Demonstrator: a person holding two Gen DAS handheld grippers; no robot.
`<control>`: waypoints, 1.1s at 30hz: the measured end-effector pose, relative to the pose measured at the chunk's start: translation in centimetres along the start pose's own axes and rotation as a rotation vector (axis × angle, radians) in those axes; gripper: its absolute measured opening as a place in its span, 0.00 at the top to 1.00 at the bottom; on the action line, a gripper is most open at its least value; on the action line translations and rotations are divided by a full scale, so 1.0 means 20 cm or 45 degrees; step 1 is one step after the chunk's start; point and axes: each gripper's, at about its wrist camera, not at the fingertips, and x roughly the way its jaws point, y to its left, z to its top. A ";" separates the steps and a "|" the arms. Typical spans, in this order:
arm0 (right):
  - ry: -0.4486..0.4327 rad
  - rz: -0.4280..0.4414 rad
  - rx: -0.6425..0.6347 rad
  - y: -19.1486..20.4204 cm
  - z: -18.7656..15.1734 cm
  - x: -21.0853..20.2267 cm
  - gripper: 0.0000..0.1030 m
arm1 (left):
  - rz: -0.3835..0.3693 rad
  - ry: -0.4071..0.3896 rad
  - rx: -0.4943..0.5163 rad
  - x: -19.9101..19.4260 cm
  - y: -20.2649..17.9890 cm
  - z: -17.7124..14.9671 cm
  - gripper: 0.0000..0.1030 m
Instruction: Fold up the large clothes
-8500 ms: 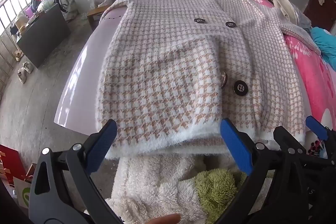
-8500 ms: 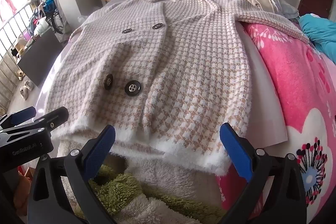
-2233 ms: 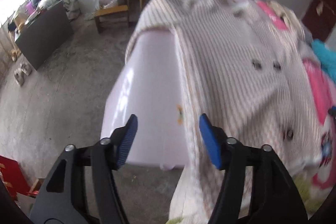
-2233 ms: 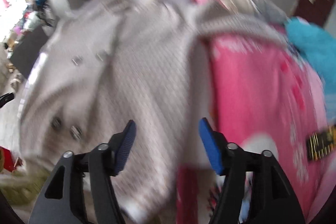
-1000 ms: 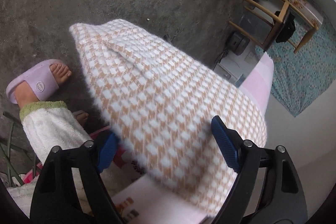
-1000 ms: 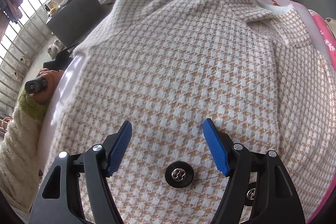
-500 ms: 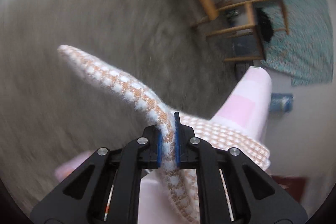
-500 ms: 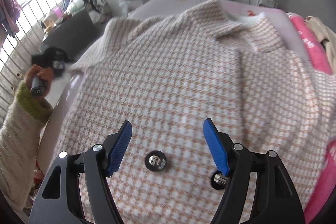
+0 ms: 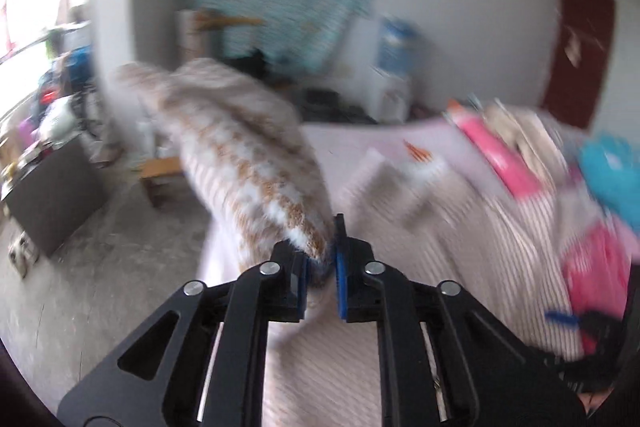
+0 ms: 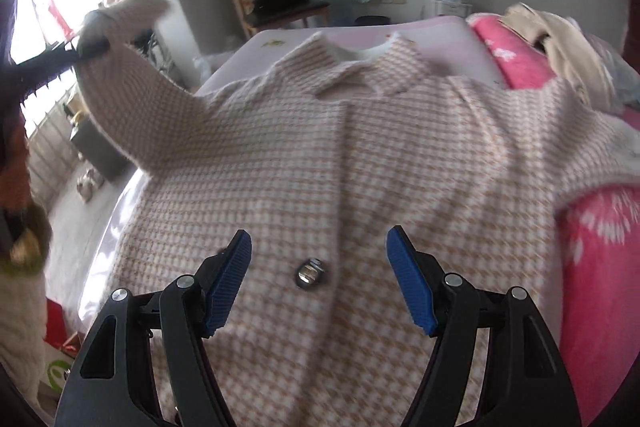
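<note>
Mostly fuzzy houndstooth knit coat [image 10: 360,163]

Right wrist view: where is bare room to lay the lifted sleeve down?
Bare lilac board shows only beyond the collar and along the left edge. The pink blanket side is crowded with piled clothes.

the houndstooth coat [image 10: 360,163], tan and white knit, lies front up across the pale pink surface, collar [image 10: 352,67] spread open at the far end, one metal button [image 10: 307,274] showing at the near middle. its sleeve [image 10: 132,95] on the window side is lifted clear, cuff [image 9: 308,247] pinched and raised. the other sleeve trails onto pink bedding.
</note>
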 end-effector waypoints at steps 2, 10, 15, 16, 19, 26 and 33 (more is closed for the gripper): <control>0.015 -0.013 0.030 -0.06 -0.03 -0.02 0.33 | -0.021 0.090 0.036 0.06 -0.11 -0.17 0.58; 0.156 -0.018 0.043 -0.17 -0.11 -0.02 0.33 | -0.019 0.328 -0.183 0.34 0.00 -0.64 0.30; 0.150 0.127 0.082 -0.22 0.05 -0.04 0.33 | 0.029 0.305 -0.259 0.33 0.11 -0.66 0.25; 0.147 0.170 0.100 -0.23 0.09 -0.03 0.33 | 0.055 0.315 -0.261 0.34 0.12 -0.65 0.25; 0.176 0.242 0.178 -0.29 0.23 0.11 0.33 | 0.112 0.337 -0.294 0.40 0.18 -0.64 0.25; 0.363 0.180 0.306 -0.41 0.39 0.56 0.50 | 0.232 0.277 -0.365 0.40 0.30 -0.63 0.26; 0.383 0.103 0.212 -0.31 0.39 0.64 0.92 | 0.248 0.309 -0.405 0.48 0.36 -0.66 0.34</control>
